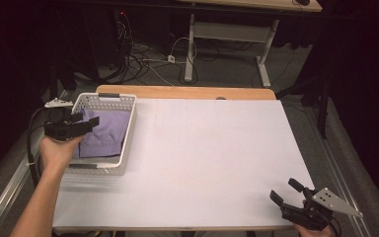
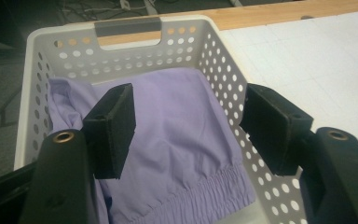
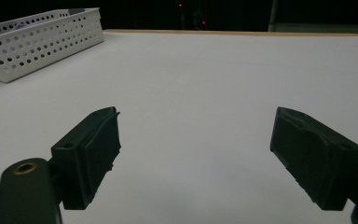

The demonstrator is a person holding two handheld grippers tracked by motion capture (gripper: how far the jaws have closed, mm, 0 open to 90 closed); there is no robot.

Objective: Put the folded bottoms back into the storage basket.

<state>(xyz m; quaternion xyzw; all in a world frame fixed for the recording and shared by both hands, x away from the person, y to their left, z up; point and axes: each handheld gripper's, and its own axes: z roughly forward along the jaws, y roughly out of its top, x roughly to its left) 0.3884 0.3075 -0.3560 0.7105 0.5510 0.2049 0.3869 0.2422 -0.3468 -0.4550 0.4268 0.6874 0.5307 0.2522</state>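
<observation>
A white perforated basket (image 1: pixel 128 129) stands at the table's left edge, and a folded lilac garment (image 1: pixel 107 133) with an elastic waistband lies inside it. My left gripper (image 1: pixel 88 119) hovers over the basket's left side, jaws open and empty. In the left gripper view the same basket (image 2: pixel 214 60) and garment (image 2: pixel 186 130) lie below my left gripper (image 2: pixel 191 126), apart from its pads. My right gripper (image 1: pixel 285 191) rests near the table's front right corner, open with nothing between its jaws. The right gripper view has my right gripper (image 3: pixel 196 154) over bare white tabletop, the basket (image 3: pixel 37 42) far off.
A white sheet covers the table (image 1: pixel 217 153), with a strip of wooden edge (image 1: pixel 187 92) at the back. Beyond stand a desk frame (image 1: pixel 227 39) and loose cables (image 1: pixel 143 54) on the floor. A metal rail (image 1: pixel 5 192) runs along the left.
</observation>
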